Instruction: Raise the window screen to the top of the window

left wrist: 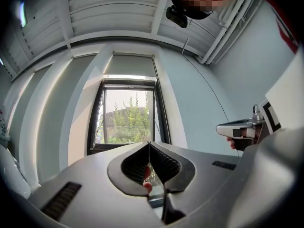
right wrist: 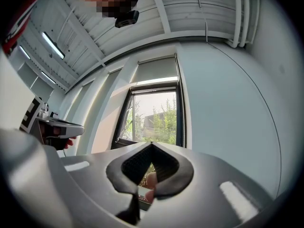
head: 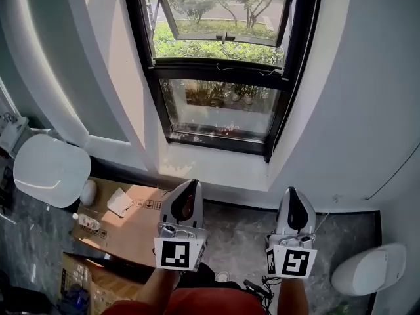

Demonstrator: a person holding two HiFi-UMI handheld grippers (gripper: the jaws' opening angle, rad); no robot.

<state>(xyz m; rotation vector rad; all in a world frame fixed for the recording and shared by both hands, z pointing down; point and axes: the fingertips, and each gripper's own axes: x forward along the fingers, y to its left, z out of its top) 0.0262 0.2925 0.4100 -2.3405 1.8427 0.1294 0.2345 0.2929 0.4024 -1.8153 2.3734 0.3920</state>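
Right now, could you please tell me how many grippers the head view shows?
2: the left gripper low in the middle, under the window; the right gripper to its right. None seems hidden.

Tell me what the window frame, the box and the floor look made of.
Window frame: likely painted metal, matte black, slim straight bars.
Box: brown cardboard, printed marks, creased flap.
Floor: stone or tile, grey marbled, slight sheen.
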